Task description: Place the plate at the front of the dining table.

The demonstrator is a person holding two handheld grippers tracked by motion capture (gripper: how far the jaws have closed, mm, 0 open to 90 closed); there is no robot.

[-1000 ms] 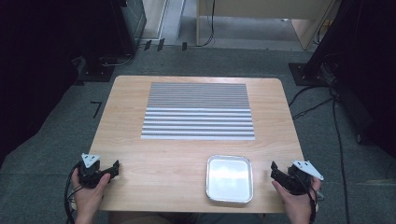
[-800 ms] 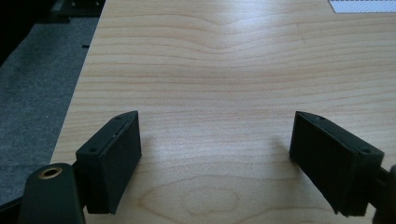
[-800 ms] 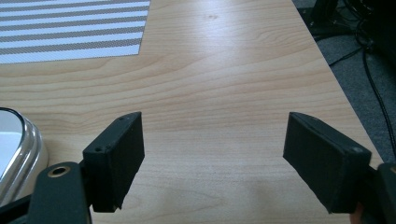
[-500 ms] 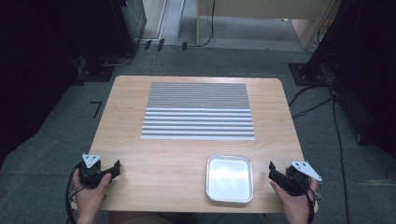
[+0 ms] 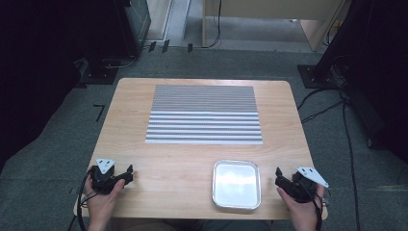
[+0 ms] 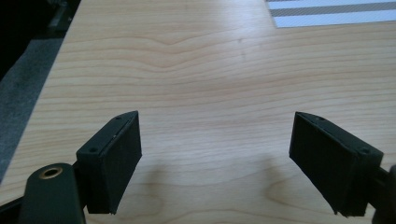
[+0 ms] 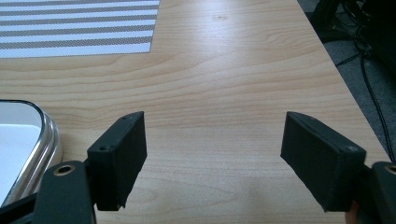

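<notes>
bare wood ahead of left tongs (image 6: 219, 158), tray (image 5: 236, 184) beside right tongs (image 7: 215, 158)

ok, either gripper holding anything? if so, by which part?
Nothing held. The left gripper and right gripper both have jaws wide open over bare table; the metal tray lies untouched.

A light wooden bench (image 5: 183, 168) carries a striped mat (image 5: 204, 115) well ahead of both claws, and a shiny metal tray (image 5: 236, 184) lying just beside the right claw (image 5: 281, 179).

A lab: cables (image 5: 332, 103) trail across grey carpet (image 5: 62, 139)
</notes>
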